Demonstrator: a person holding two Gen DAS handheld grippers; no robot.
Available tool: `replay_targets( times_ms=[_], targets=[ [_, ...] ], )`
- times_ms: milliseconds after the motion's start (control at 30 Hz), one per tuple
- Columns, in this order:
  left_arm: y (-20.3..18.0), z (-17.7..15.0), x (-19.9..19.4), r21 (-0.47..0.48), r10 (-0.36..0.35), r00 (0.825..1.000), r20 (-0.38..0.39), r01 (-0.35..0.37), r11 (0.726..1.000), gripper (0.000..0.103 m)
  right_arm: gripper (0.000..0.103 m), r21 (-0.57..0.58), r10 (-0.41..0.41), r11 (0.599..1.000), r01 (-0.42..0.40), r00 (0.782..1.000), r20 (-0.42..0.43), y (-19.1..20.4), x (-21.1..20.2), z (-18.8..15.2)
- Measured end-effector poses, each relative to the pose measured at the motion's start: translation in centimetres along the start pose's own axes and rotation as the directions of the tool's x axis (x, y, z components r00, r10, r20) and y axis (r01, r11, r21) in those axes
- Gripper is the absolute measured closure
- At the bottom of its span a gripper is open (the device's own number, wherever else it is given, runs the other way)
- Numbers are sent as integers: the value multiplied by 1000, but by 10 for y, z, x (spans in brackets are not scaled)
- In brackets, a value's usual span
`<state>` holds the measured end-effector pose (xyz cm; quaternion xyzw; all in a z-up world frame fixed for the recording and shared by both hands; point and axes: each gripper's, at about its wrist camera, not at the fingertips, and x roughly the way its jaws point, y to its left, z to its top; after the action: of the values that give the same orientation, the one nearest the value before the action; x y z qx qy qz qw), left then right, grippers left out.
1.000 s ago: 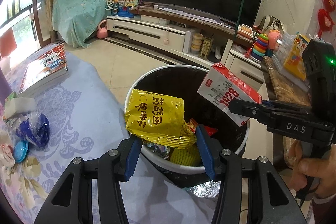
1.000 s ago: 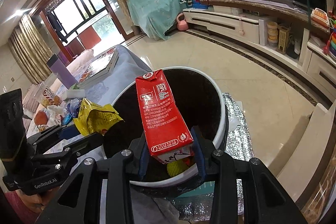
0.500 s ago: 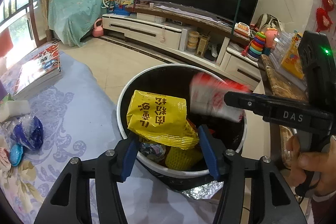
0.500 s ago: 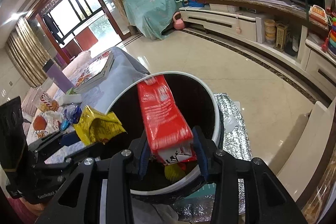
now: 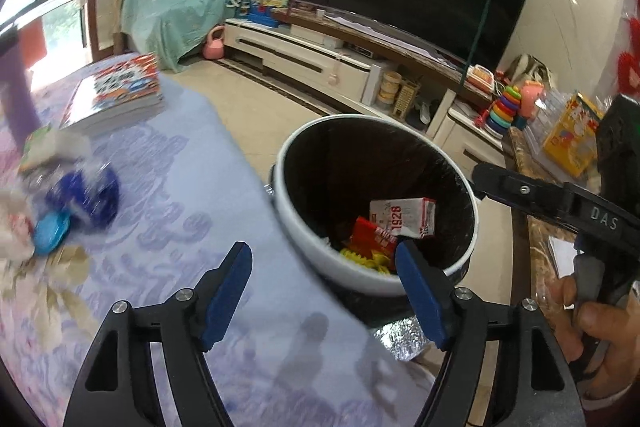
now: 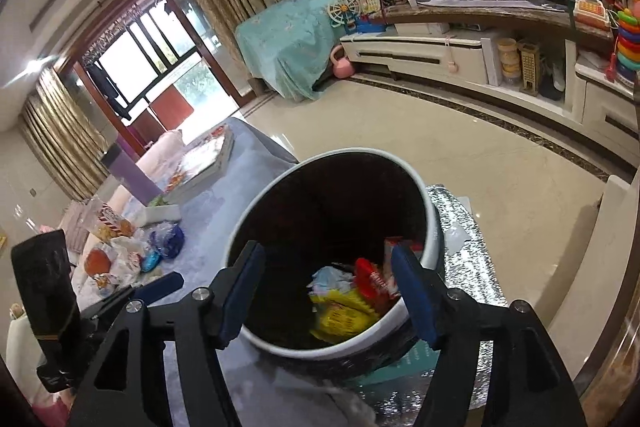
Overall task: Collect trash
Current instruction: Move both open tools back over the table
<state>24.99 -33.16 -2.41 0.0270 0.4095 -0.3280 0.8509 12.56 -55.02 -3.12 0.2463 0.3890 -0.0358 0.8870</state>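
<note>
A white-rimmed bin (image 5: 372,281) with a black liner stands by the table's edge. Inside it lie a red-and-white carton (image 5: 404,223) marked 1928, a red packet (image 5: 374,237) and a yellow snack bag (image 5: 366,261). My left gripper (image 5: 322,247) hovers over the tablecloth beside the bin's rim, its jaws opening with nothing between them. My right gripper (image 6: 328,251) hangs over the bin (image 6: 360,151), jaws also opening and empty. Below it lies the yellow bag (image 6: 344,315), and the carton (image 6: 394,247) is half hidden behind one blue pad.
Blue wrappers (image 5: 86,193) and other snack litter (image 6: 116,251) lie on the lilac tablecloth (image 5: 192,187), with stacked books (image 5: 116,95) and a purple box (image 6: 134,179) further back. A silver foil mat (image 6: 464,227) lies under the bin. A hand (image 5: 604,323) grips the right gripper's handle.
Both grippers have opened. The yellow bag left the left jaws and the carton left the right jaws, and both dropped into the bin. The left gripper has shifted left over the table.
</note>
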Motion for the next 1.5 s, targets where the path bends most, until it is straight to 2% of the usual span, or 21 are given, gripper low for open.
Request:
replay_targets(
  times_ms=[133,367,633,833,1167,1500],
  targets=[
    [20,-21,-19,-42,20,1000,6,-19,999,29,27,-7,19,1000,-19,1000,7,16,-3,-11],
    [64,-64,-59,-141,94,996,8,-92,986,29,16,-38,67,997,-68,997,-22,57,7,-33],
    [108,-98,-104,-242,201,979,16,-191,951,29,13,-122,130,982,-141,987,-97,118,35,-57],
    [138,-118,-133,-318,266,964,8,-250,915,29,13,-185,156,966,-183,976,-151,157,57,-76],
    [170,-126,-152,-393,322,947,-7,-298,870,29,13,-207,193,950,-235,960,-203,192,86,-95],
    [201,-127,-155,-436,359,933,-30,-335,835,29,13,-233,216,935,-266,951,-220,217,105,-93]
  ],
)
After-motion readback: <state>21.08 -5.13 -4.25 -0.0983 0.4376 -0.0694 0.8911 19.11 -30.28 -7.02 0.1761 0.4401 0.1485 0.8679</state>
